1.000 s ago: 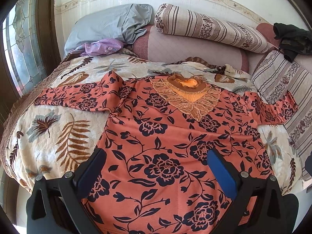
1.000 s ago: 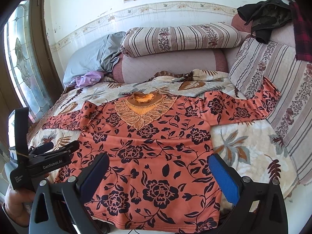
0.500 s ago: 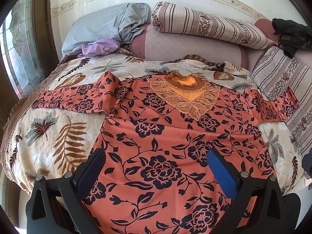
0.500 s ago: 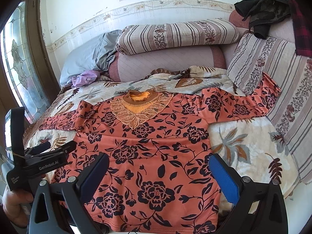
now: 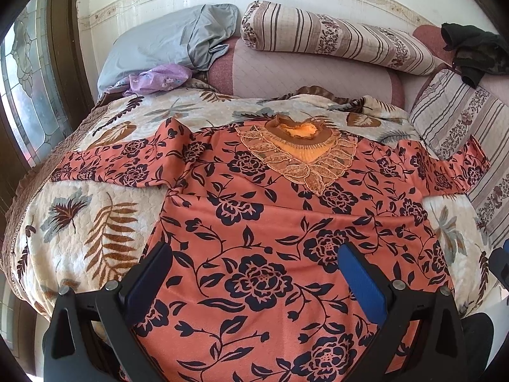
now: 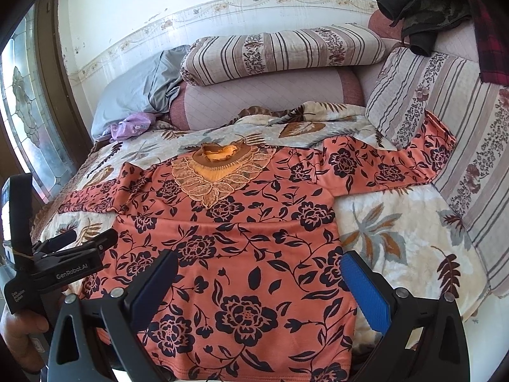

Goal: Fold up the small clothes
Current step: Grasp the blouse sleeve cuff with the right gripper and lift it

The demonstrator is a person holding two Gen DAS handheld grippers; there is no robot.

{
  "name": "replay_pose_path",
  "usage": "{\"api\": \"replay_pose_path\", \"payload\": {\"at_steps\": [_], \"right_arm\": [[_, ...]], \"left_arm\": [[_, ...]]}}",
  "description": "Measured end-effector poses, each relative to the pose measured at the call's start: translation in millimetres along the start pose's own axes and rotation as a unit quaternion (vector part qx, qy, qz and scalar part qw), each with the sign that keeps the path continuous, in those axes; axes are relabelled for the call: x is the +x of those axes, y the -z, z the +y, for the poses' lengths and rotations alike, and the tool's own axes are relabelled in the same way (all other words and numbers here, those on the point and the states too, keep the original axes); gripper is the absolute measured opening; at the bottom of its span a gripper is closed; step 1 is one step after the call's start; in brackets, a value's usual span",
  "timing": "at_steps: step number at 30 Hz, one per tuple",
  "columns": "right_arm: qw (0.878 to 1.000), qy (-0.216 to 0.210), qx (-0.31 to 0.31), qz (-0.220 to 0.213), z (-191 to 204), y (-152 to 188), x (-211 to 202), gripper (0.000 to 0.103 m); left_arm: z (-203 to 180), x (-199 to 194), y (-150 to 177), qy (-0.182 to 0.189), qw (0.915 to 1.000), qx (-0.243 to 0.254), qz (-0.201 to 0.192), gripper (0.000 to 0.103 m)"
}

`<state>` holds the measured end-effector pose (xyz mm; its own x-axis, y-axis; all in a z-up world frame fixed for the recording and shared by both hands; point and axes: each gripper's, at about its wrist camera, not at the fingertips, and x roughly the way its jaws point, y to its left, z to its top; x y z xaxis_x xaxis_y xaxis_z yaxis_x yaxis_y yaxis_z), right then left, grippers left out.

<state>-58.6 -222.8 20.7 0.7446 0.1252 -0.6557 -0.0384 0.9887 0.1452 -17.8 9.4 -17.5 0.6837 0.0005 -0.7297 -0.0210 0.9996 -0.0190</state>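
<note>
An orange long-sleeved top with dark flowers [image 5: 261,229] lies flat, front up, on the leaf-patterned bedspread [image 5: 79,222], sleeves spread to both sides. Its lace collar [image 5: 302,156] points to the far side. It also shows in the right wrist view [image 6: 241,254]. My left gripper [image 5: 254,273] is open and empty above the lower part of the top. My right gripper [image 6: 259,283] is open and empty above the hem. The left gripper's body [image 6: 60,261] shows at the left edge of the right wrist view, held by a hand.
Striped bolsters [image 5: 334,38] and a pink cushion [image 5: 302,73] line the far side. A grey pillow [image 5: 168,41] and a purple cloth [image 5: 159,78] lie at the far left. Dark clothes [image 6: 423,16] hang at the far right. A window [image 5: 35,95] is on the left.
Both grippers have shifted slightly over the top, the view pulling back a little. Both stay open. The top has not moved.
</note>
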Motion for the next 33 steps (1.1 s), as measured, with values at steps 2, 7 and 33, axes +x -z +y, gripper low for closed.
{"api": "replay_pose_path", "payload": {"at_steps": [2, 7, 33], "right_arm": [[1.000, 0.001, 0.000, -0.002, -0.9, -0.1, 0.5, 0.103], [1.000, 0.000, 0.000, -0.005, -2.9, -0.3, 1.7, 0.103], [0.939, 0.344, 0.004, 0.002, -322.5, -166.1, 168.3, 0.074]], "left_arm": [[-1.0, 0.2, -0.2, -0.001, 1.0000, 0.002, -0.001, 0.103], [-3.7, 1.7, -0.8, -0.001, 1.0000, 0.006, -0.001, 0.103], [57.5, 138.6, 21.0, -0.052, 0.9977, -0.011, 0.042, 0.103]]}}
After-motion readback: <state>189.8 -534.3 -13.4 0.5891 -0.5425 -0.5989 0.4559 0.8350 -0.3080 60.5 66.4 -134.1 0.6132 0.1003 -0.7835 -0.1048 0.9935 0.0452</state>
